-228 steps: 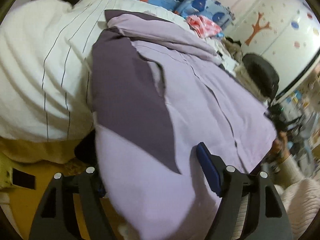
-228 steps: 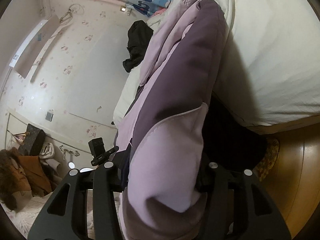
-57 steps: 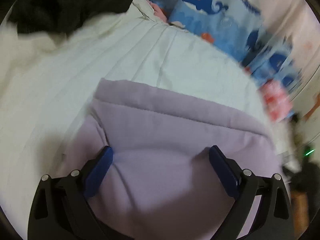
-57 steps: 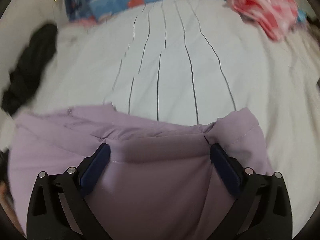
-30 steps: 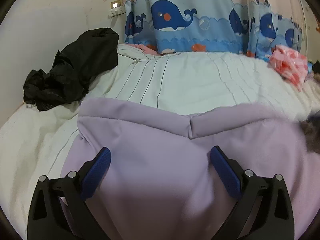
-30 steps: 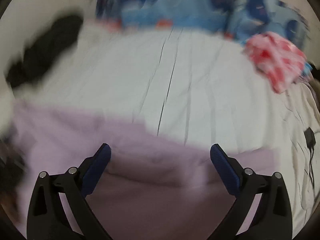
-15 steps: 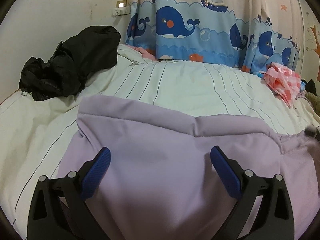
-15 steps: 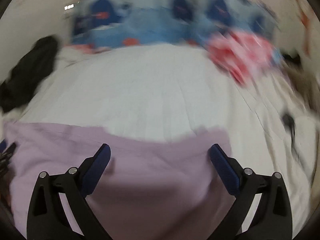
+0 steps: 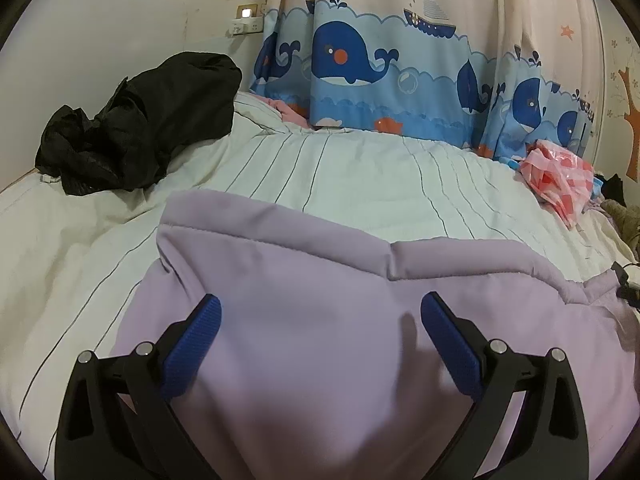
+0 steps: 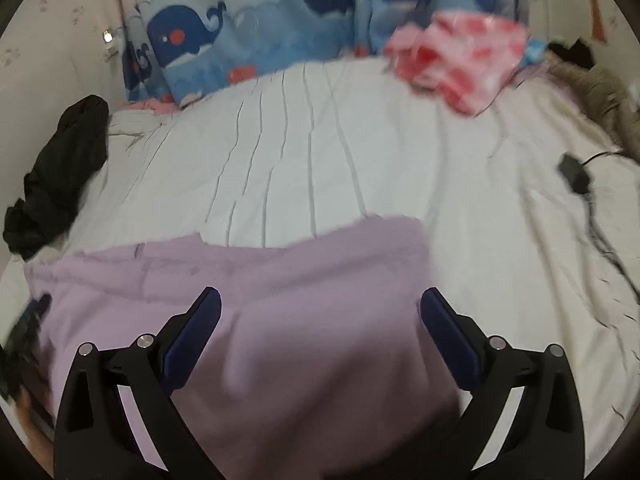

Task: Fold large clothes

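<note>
A large lilac padded garment (image 9: 320,320) lies spread on the white striped bed (image 9: 360,184); its far hem runs across the middle of the left wrist view. The same lilac garment (image 10: 280,300) fills the lower half of the blurred right wrist view. My left gripper (image 9: 320,316) hangs open just above the cloth, nothing between its blue pads (image 9: 200,332). My right gripper (image 10: 320,312) is open over the garment's right part, its fingers empty as well. The garment's near part is hidden below both frames.
A crumpled black garment (image 9: 136,124) lies at the bed's far left by the wall. A pink-and-red cloth (image 9: 560,180) sits at the far right. A whale-print curtain (image 9: 400,80) hangs behind the bed. A black charger and cable (image 10: 576,176) lie on the sheet at right.
Both grippers let go of the lilac garment, which had hung over the bed's edge, and it now lies flat. In the last second the right gripper swung right; the left barely moved.
</note>
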### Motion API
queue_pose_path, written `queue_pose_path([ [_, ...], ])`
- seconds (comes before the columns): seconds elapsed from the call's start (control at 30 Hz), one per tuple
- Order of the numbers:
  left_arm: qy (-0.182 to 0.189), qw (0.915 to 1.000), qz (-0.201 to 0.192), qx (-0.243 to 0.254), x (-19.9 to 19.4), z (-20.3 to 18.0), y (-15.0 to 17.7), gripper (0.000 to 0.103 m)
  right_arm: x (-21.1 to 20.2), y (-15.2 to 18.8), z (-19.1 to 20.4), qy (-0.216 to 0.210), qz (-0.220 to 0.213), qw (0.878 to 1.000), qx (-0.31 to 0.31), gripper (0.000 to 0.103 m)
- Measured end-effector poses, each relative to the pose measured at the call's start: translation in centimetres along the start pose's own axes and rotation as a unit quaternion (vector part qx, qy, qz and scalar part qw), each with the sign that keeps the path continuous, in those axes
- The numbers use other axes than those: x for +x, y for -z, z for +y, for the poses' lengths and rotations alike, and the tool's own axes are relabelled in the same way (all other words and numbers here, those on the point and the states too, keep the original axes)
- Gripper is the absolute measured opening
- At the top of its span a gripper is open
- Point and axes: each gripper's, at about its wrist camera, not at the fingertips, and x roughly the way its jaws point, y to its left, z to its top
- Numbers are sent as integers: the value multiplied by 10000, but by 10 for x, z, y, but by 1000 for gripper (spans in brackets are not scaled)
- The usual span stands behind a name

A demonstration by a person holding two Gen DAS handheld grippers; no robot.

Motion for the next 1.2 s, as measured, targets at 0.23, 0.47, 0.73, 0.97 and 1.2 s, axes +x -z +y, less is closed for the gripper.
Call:
queue_pose_path([
  [0.23,70,10000,-9,-49,-2,2,1,96,34,21,-27,-232,727,9960,473,97],
  [0.47,304,9986,342,-280,-5,12,8,96,-48,63,-12,-17,-236,9995,-212,97],
  [0.73,302,9963,783,-165,-52,20,45,96,-36,83,-5,155,307,9987,-367,97],
  [0.97,188,9943,967,411,-96,28,80,96,-103,136,-17,-149,439,9979,-455,97],
  [1.2,447,9908,1111,-632,-138,69,91,96,-166,173,-88,-1429,717,9848,684,97],
])
